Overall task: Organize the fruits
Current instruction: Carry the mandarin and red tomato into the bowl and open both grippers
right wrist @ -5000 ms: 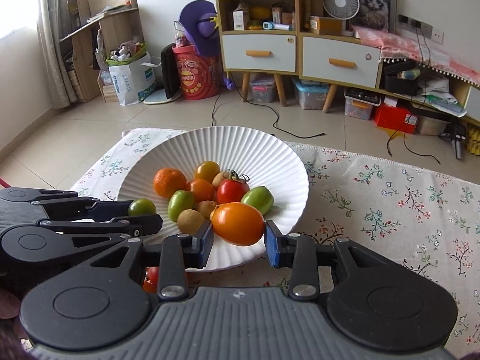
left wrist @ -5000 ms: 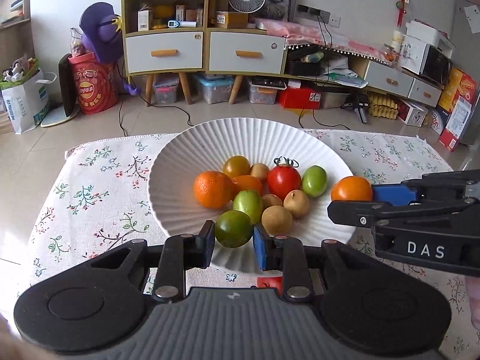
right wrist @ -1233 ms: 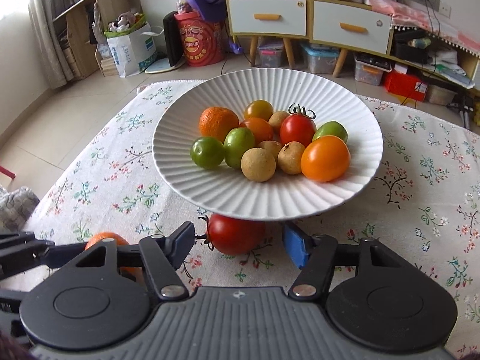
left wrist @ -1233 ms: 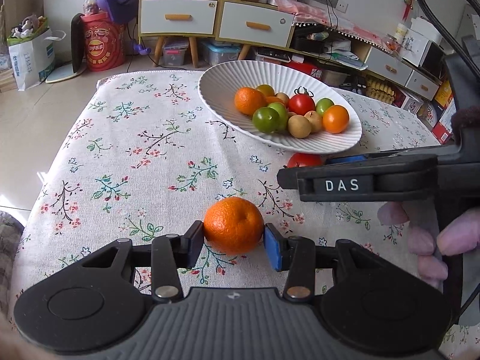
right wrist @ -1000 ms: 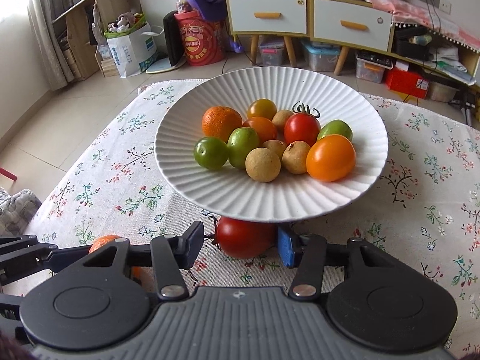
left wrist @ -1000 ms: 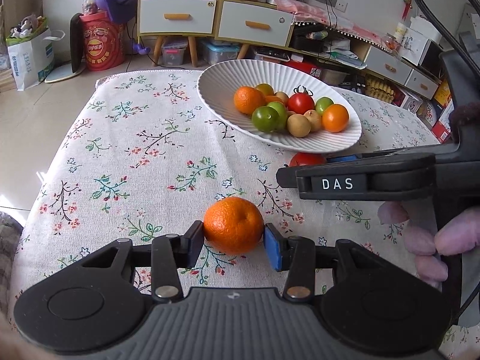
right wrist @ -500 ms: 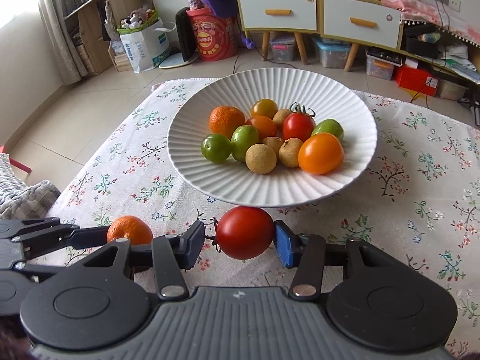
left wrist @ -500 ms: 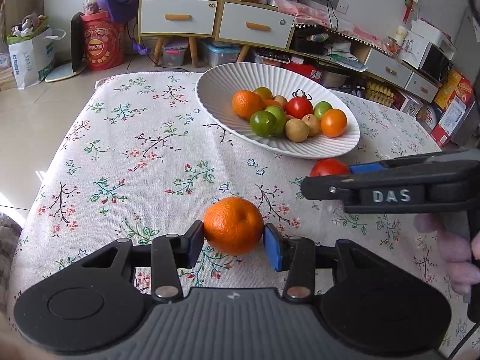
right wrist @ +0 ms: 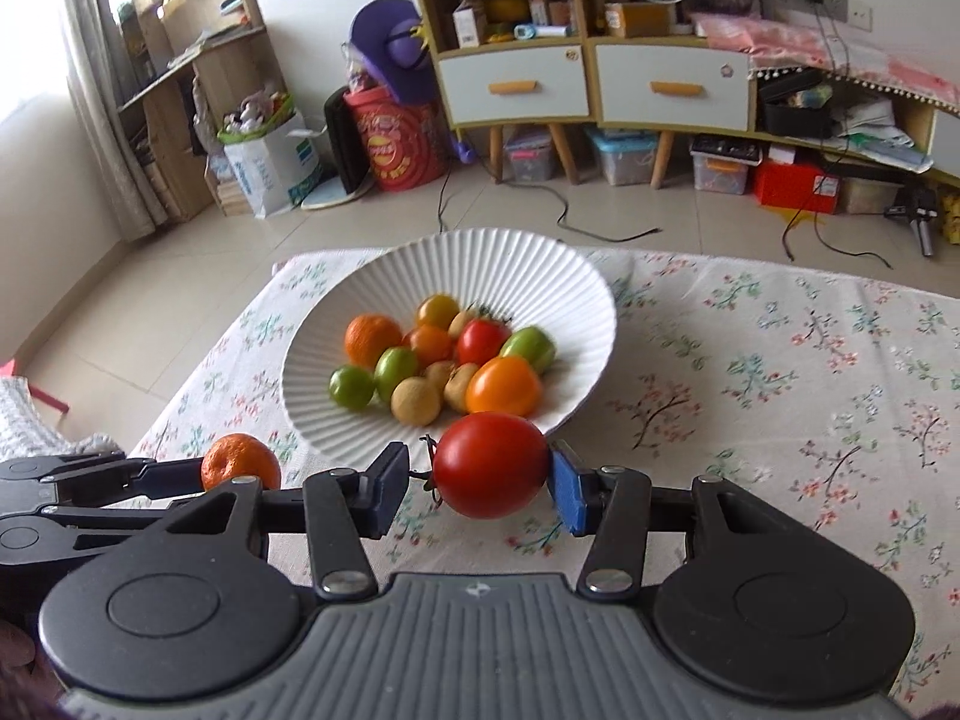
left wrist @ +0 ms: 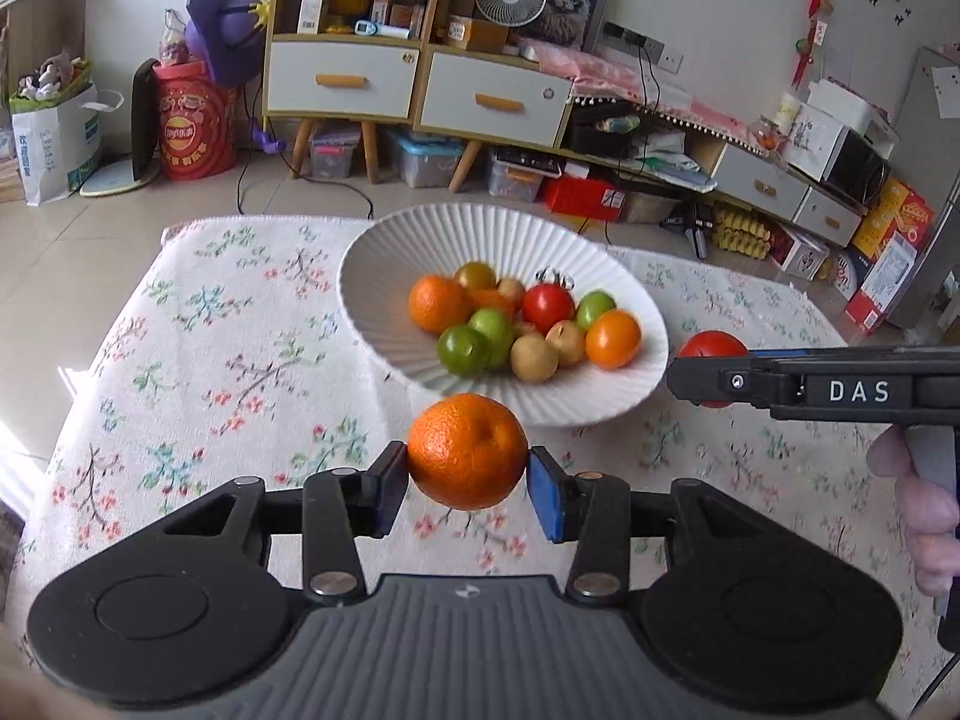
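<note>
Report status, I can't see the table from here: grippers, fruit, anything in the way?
Left gripper shut on tangerine. Right gripper shut on red tomato. Both short of the white bowl. Nothing in the way.

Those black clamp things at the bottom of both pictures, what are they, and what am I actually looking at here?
They are hand-held grippers; a person holds one in each hand, and each carries a camera looking along its fingers. One picture is from the left gripper, clamped on an orange mandarin. The other is from the right gripper, clamped on a red tomato. Ahead, on a floral tablecloth, sits a white ribbed bowl of mixed small fruits.
</note>
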`<state>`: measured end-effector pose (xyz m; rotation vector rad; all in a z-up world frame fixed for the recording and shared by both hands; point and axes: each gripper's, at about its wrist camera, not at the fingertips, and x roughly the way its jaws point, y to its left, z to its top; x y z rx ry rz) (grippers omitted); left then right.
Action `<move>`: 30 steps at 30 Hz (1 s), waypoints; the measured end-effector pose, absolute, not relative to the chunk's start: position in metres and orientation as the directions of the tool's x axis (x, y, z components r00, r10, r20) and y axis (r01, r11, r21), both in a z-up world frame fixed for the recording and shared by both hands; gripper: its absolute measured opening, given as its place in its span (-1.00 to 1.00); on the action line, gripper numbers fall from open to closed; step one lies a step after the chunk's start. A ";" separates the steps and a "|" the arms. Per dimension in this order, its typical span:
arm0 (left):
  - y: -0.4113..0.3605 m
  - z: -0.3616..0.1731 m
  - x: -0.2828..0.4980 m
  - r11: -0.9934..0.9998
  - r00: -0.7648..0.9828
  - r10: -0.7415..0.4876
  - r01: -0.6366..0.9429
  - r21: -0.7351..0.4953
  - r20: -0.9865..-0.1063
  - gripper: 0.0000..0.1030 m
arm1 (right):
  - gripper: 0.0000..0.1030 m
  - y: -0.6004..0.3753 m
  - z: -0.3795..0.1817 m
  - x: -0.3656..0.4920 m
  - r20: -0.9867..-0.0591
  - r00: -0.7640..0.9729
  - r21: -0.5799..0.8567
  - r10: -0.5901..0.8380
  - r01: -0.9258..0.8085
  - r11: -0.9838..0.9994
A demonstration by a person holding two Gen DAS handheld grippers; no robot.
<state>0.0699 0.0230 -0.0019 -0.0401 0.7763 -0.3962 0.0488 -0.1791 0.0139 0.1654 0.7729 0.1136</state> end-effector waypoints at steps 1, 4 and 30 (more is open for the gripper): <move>0.020 0.000 0.072 0.926 0.650 -0.363 0.334 -0.178 -0.667 -0.24 | -0.10 -0.181 0.015 0.051 -0.678 0.718 0.191 0.157 -0.035 0.981; 0.013 0.004 0.082 0.927 0.666 -0.361 0.333 -0.172 -0.653 -0.24 | -0.10 -0.189 0.015 0.060 -0.664 0.735 0.190 0.142 -0.018 0.982; 0.004 -0.013 0.197 0.904 0.599 -0.409 0.371 -0.214 -0.688 -0.24 | -0.09 -0.189 -0.012 0.136 -0.602 0.769 0.139 0.216 -0.165 0.976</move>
